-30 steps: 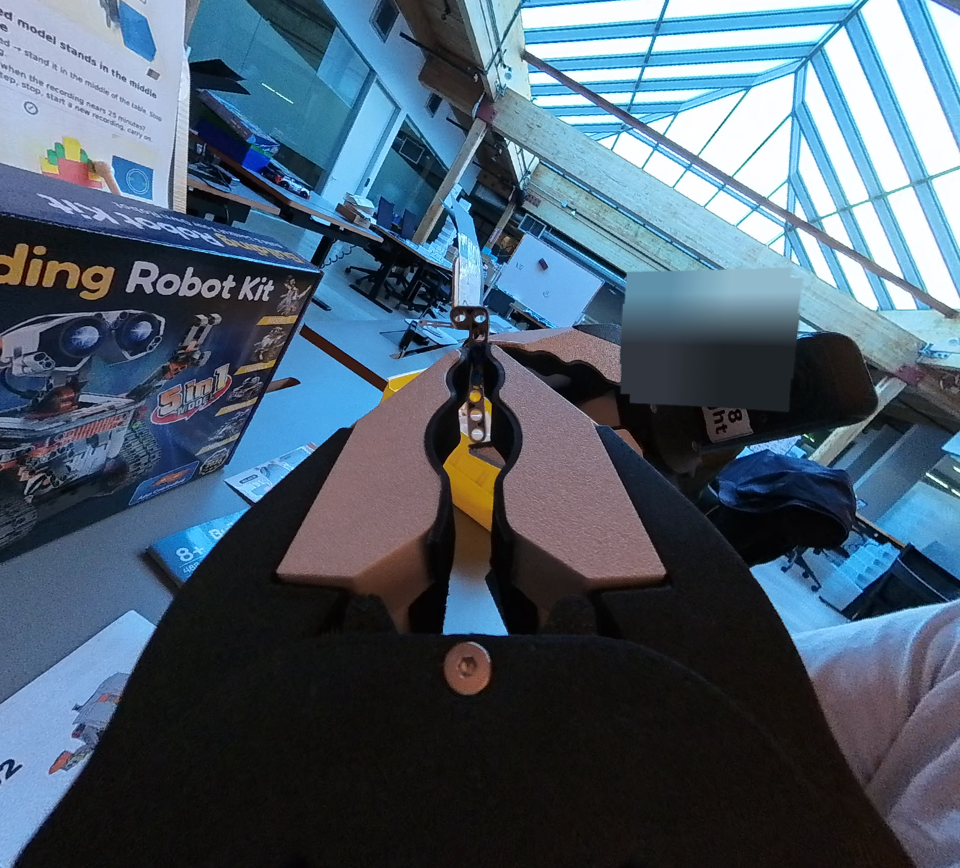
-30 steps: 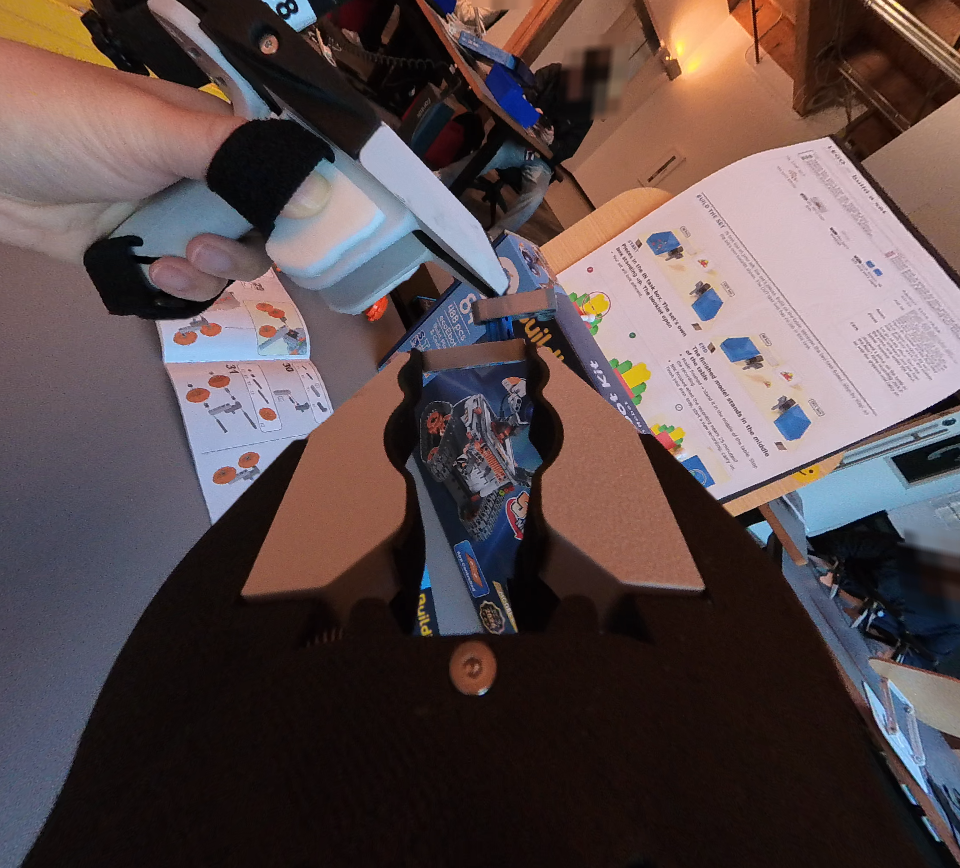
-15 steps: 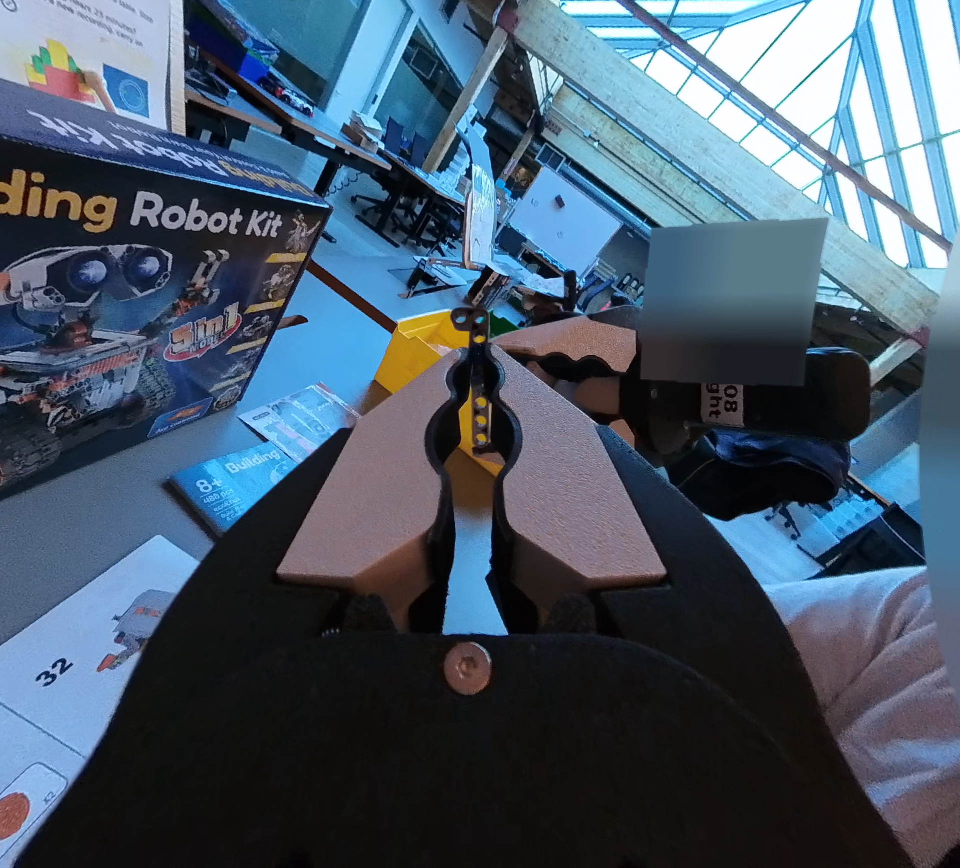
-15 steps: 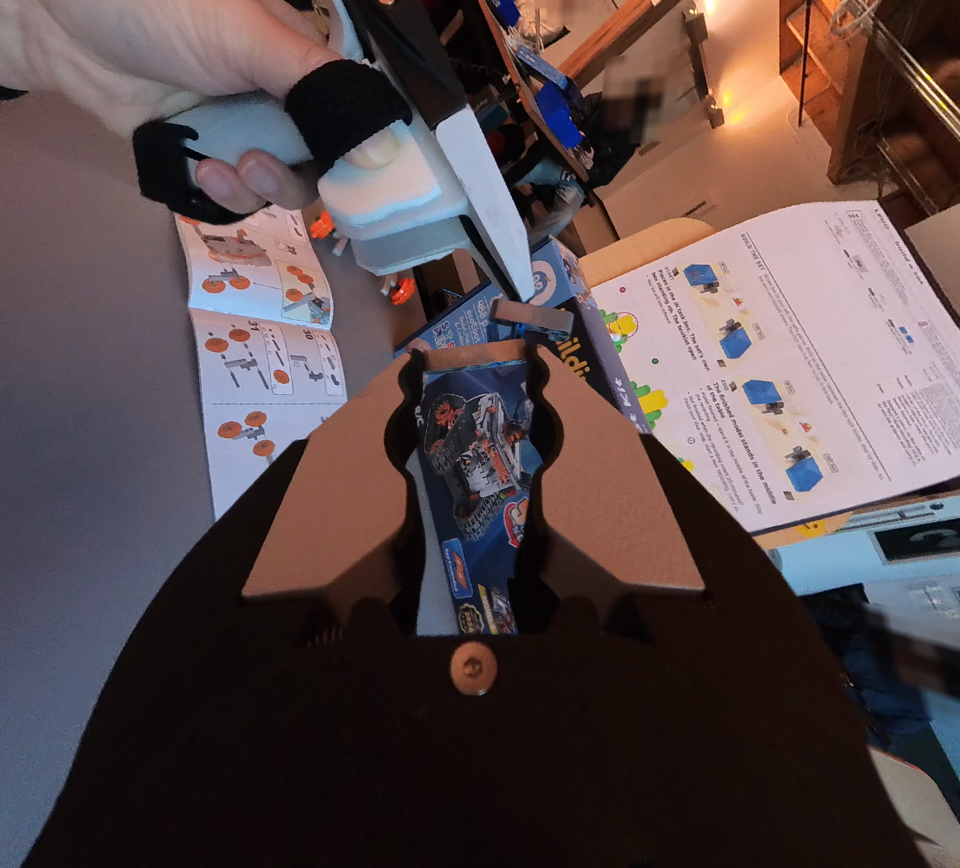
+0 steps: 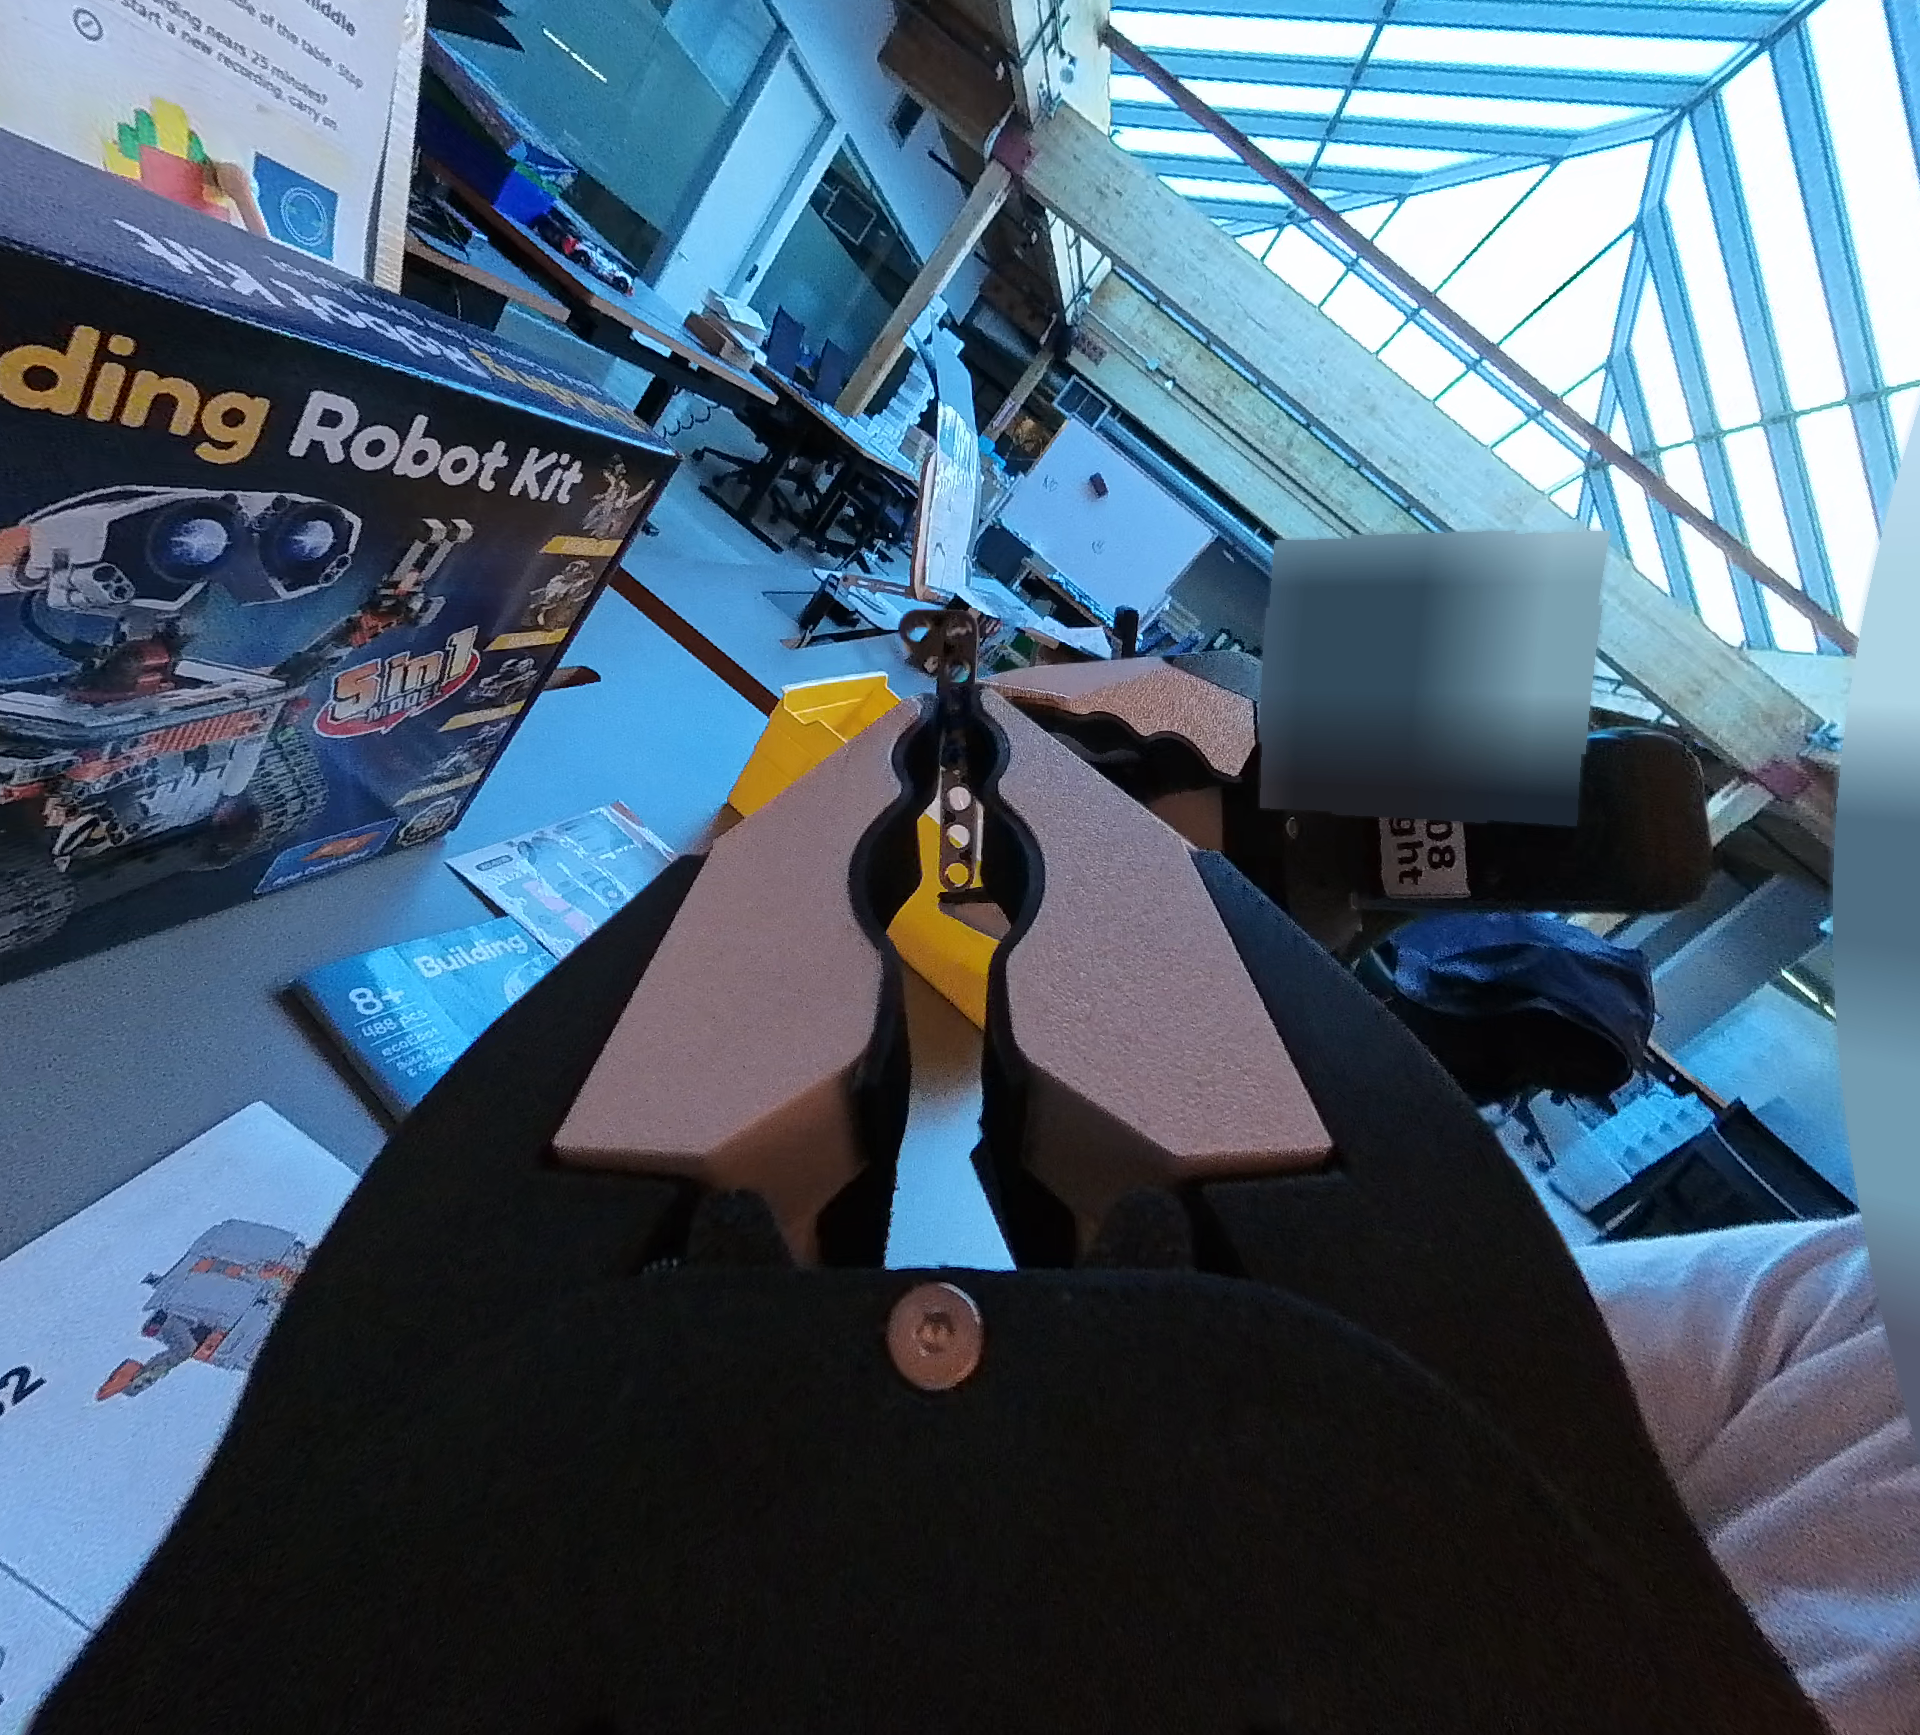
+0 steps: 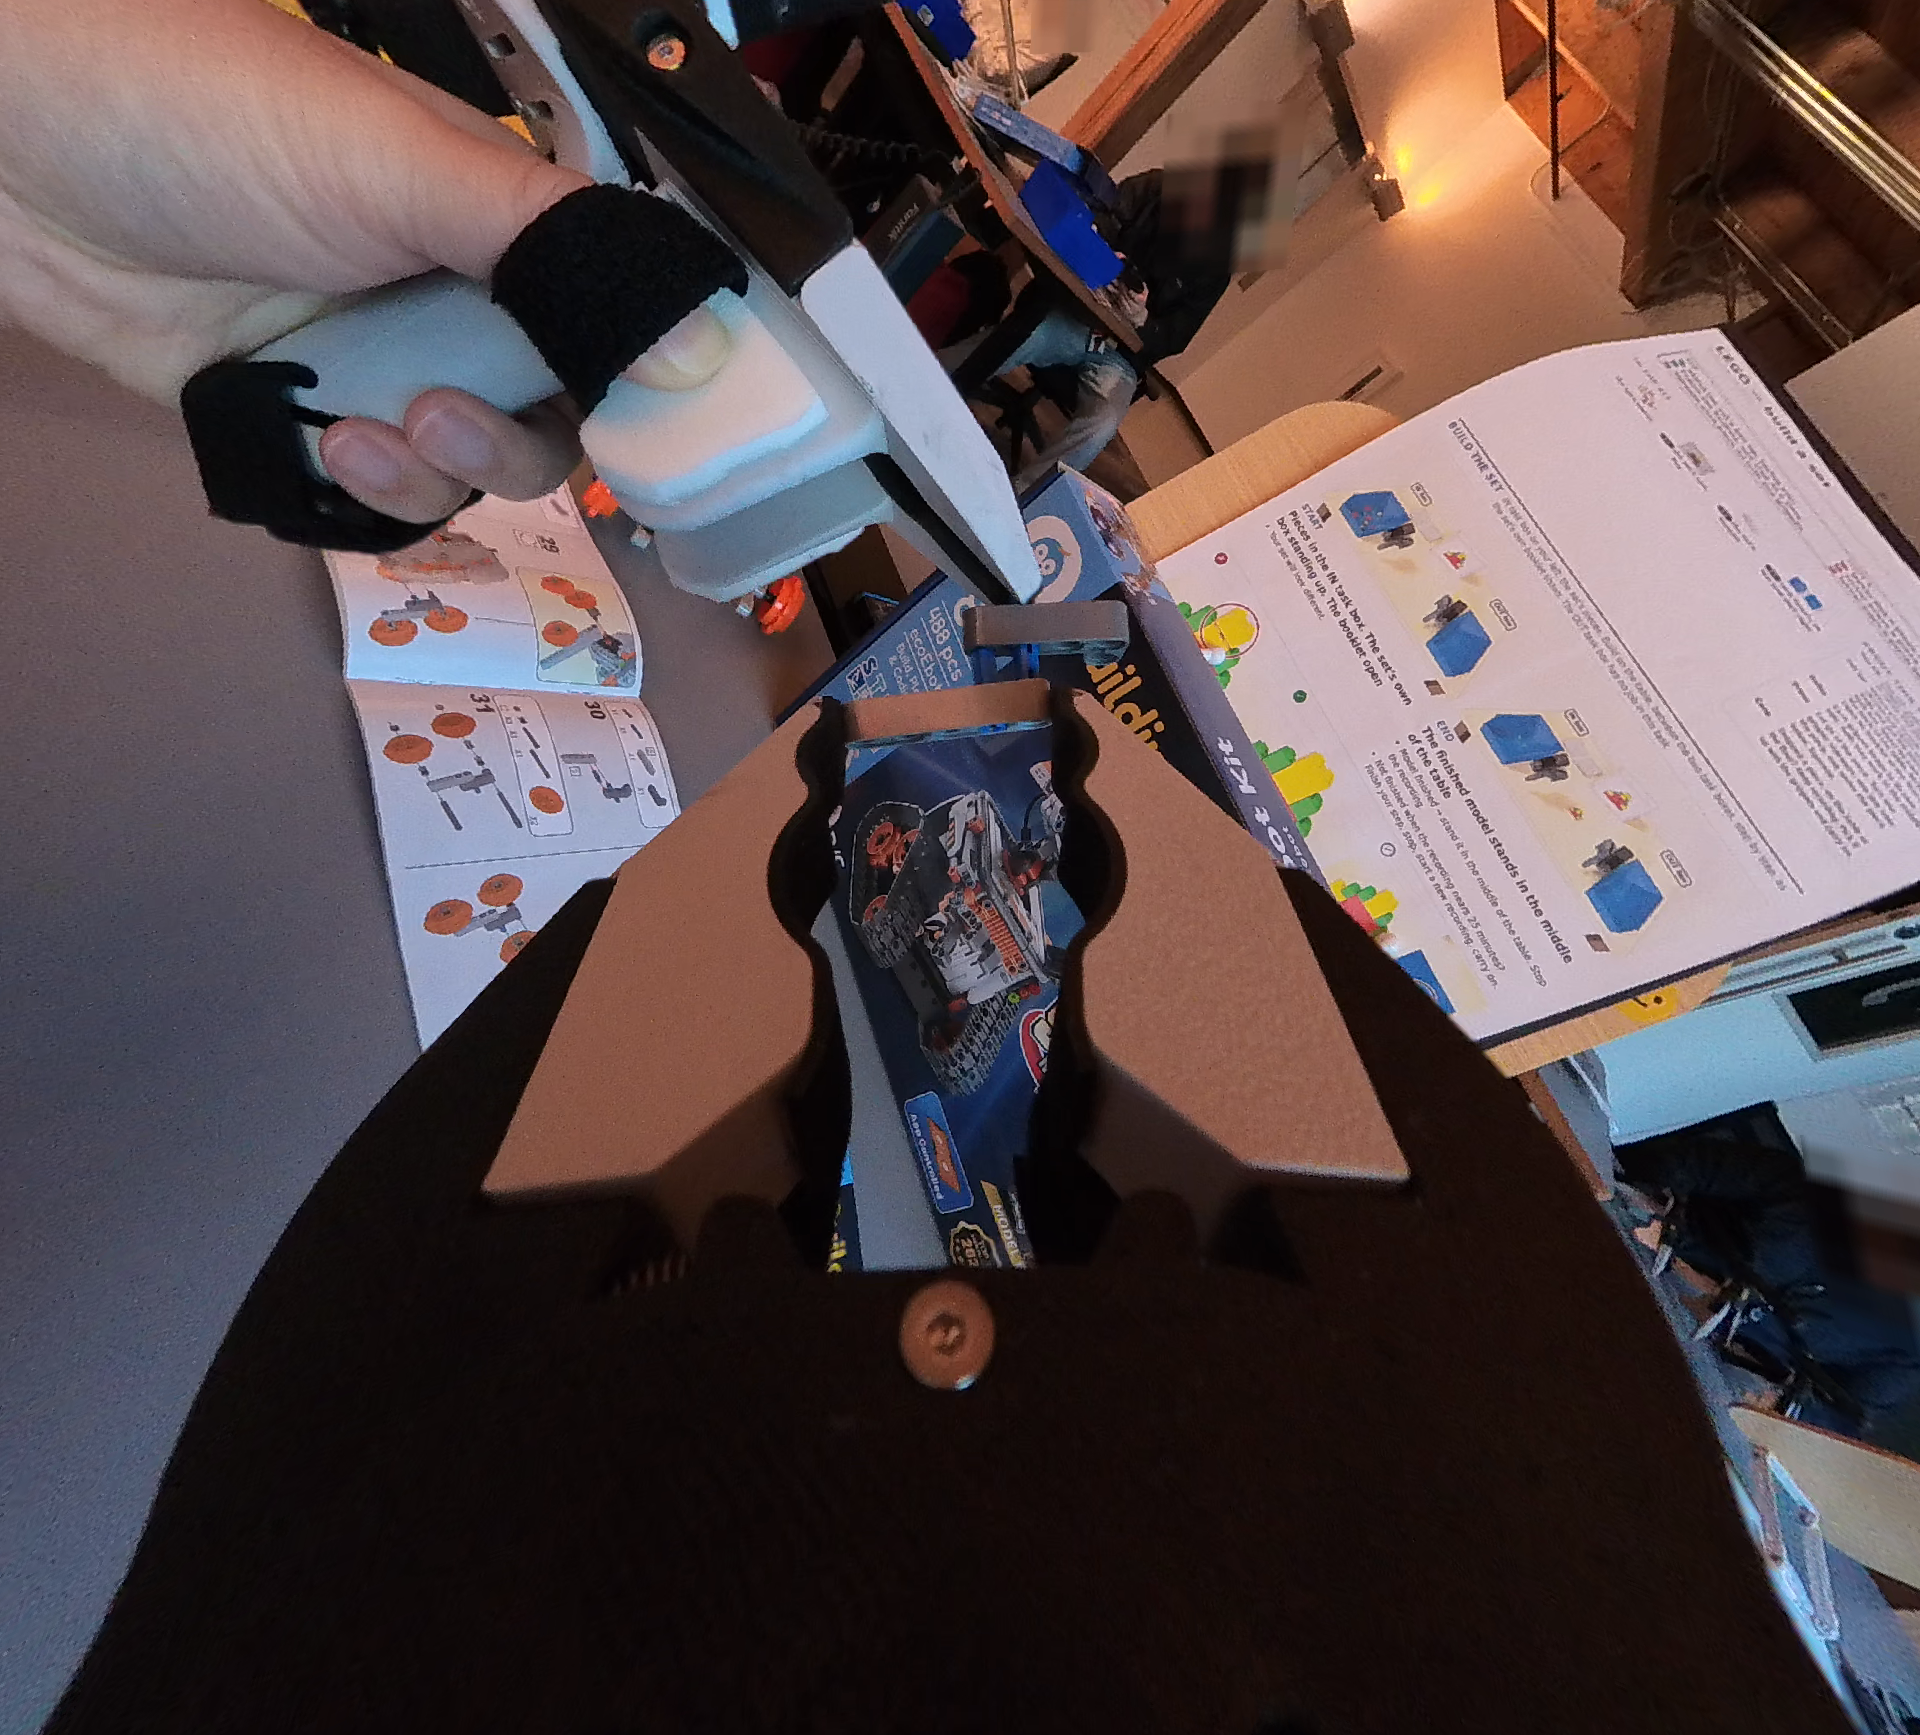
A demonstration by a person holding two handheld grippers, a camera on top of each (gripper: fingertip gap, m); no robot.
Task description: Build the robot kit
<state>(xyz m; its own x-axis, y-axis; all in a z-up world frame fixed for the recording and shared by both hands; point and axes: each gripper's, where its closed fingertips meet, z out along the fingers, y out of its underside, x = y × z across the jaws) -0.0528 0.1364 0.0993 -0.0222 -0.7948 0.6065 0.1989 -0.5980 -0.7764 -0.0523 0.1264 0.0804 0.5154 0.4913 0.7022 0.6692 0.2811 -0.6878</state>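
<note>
- Grey and drilled with holes, a thin beam (image 5: 957, 815) is sitting clamped between the closed fingers of the left gripper (image 5: 951, 711). It is being held edge-on with its far end poking out past the tips, probably so the end holes are staying free.
- In this left wrist view, a dark robot kit box (image 5: 260, 594) is standing near the tabletop's (image 5: 125, 1062) far left edge. A yellow bin (image 5: 821, 729) is lying just beyond the fingertips, and a blue booklet (image 5: 436, 989) is lying flat between them.
- In the right wrist view, the right gripper (image 6: 945, 719) is pointing at the box from above with its jaws standing part open. A thin blue-edged piece (image 6: 940, 727) is spanning the tips, and I cannot tell whether it is being gripped.
- A hand (image 6: 208, 158) is bringing the left gripper in from the upper left, and a grey bar (image 6: 1044, 623) is hanging just beyond the right tips.
- An open booklet (image 6: 499, 750) is lying flat, seemingly for reading, and an instruction sheet (image 6: 1558, 698) is standing propped behind the box.
</note>
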